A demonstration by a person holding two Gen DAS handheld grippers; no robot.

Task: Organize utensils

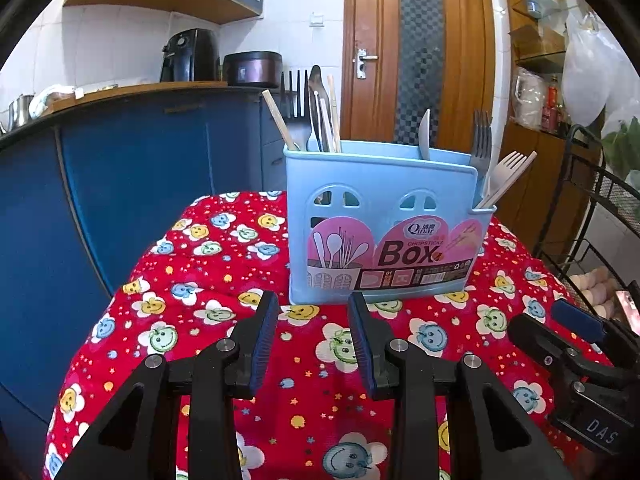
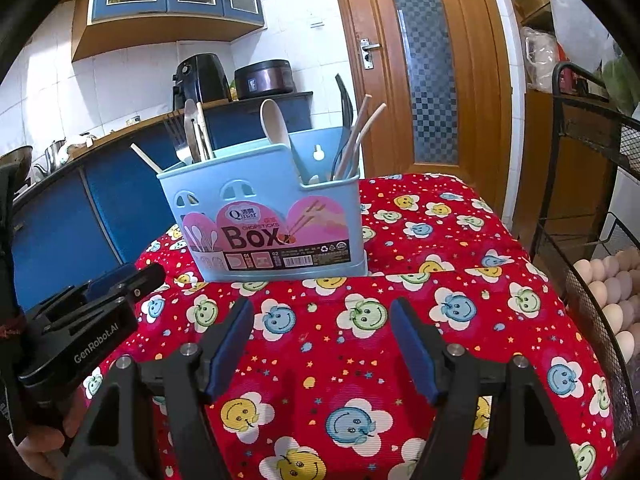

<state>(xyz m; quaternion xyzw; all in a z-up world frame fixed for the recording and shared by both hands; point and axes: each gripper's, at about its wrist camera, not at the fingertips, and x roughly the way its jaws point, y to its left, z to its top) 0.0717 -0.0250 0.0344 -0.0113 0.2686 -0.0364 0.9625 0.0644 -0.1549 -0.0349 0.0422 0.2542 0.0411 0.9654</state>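
A light blue utensil box (image 1: 384, 220) labelled "Box" stands upright on the red flowered cloth (image 1: 224, 264). It also shows in the right wrist view (image 2: 260, 216). Forks (image 1: 294, 112), chopsticks (image 1: 280, 120), a pale spoon (image 2: 276, 124) and other utensils stand in its compartments. My left gripper (image 1: 314, 312) is open and empty, just in front of the box. My right gripper (image 2: 322, 320) is open and empty, in front of and to the right of the box. Each gripper shows at the edge of the other's view: the right gripper (image 1: 576, 316) and the left gripper (image 2: 120, 280).
A blue kitchen counter (image 1: 120, 152) with an air fryer (image 1: 192, 56) and a cooker (image 1: 252, 68) stands to the left. A wooden door (image 1: 420, 52) is behind. A black wire rack with eggs (image 2: 608, 280) stands close on the right.
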